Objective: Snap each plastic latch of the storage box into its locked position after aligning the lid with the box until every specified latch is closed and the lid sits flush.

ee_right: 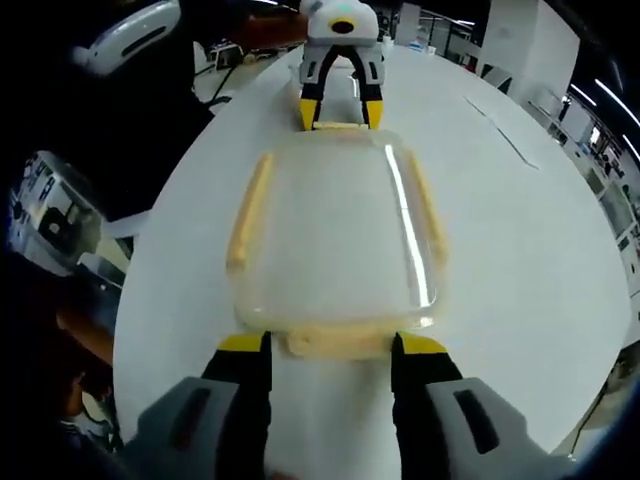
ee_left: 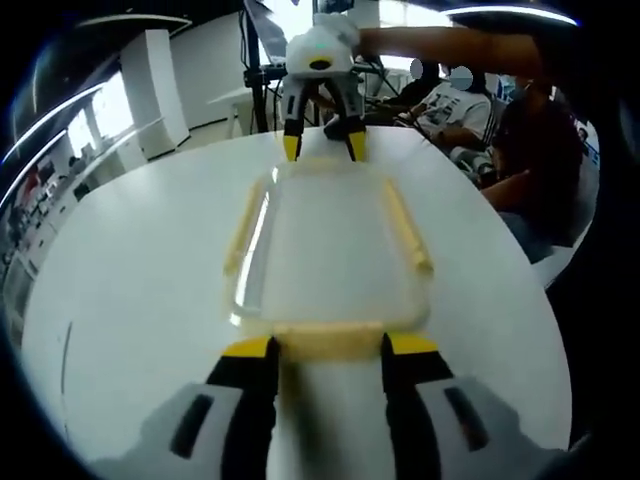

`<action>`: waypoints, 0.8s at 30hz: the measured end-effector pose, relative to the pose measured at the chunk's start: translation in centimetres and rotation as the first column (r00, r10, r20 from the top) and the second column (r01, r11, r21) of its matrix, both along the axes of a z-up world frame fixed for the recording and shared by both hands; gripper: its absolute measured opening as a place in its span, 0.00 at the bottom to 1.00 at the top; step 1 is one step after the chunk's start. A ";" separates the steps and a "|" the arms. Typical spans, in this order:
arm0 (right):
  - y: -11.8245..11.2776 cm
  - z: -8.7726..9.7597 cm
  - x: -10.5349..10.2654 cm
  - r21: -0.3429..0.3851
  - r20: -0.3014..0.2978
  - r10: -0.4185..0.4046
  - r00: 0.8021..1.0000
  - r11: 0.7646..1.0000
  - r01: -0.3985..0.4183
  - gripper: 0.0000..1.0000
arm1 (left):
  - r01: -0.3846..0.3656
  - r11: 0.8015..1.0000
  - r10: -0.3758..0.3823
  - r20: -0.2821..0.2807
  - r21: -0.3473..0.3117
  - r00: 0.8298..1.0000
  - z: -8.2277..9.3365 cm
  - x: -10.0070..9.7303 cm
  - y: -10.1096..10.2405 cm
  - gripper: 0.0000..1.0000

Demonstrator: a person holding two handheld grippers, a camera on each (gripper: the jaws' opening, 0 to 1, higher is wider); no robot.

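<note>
Table (ee_left: 130, 300) first: round and white, carrying the clear storage box (ee_left: 325, 255) near its middle so both ends stay reachable. I have a gripper at each short end. My left gripper (ee_left: 328, 350) stands with jaws apart, straddling the near end latch (ee_left: 328, 342); my right gripper (ee_right: 330, 350) does likewise on the opposite latch (ee_right: 338, 343). I judge that spread lets me press both down together. Side latches (ee_right: 248, 215) lie along the lid's long edges.

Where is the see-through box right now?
The storage box sits on the white table, between the left gripper and the right gripper at its opposite ends.
</note>
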State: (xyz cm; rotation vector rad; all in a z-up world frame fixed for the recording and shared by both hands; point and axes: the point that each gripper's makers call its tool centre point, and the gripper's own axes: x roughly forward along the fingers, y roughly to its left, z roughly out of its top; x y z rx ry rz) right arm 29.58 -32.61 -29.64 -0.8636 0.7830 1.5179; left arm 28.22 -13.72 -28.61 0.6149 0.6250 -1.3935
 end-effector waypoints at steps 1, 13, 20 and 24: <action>0.0 0.0 0.0 0.001 0.000 -0.003 1.000 1.000 0.003 0.45 | 0.005 1.000 -0.005 0.009 -0.003 1.000 0.0 -0.1 0.0 0.41; 0.2 0.2 -0.2 -0.004 0.002 -0.014 1.000 1.000 0.014 0.41 | 0.015 0.999 -0.014 0.031 -0.040 0.999 0.5 -0.2 0.1 0.41; 0.2 0.3 -0.1 -0.023 0.003 -0.027 1.000 0.999 0.027 0.40 | 0.028 0.998 -0.028 0.011 -0.060 1.000 0.6 -0.2 -0.2 0.41; 0.1 0.3 -0.1 -0.033 0.006 -0.033 0.999 0.999 0.033 0.40 | 0.028 0.997 -0.028 0.006 -0.075 1.000 0.6 -0.2 -0.4 0.41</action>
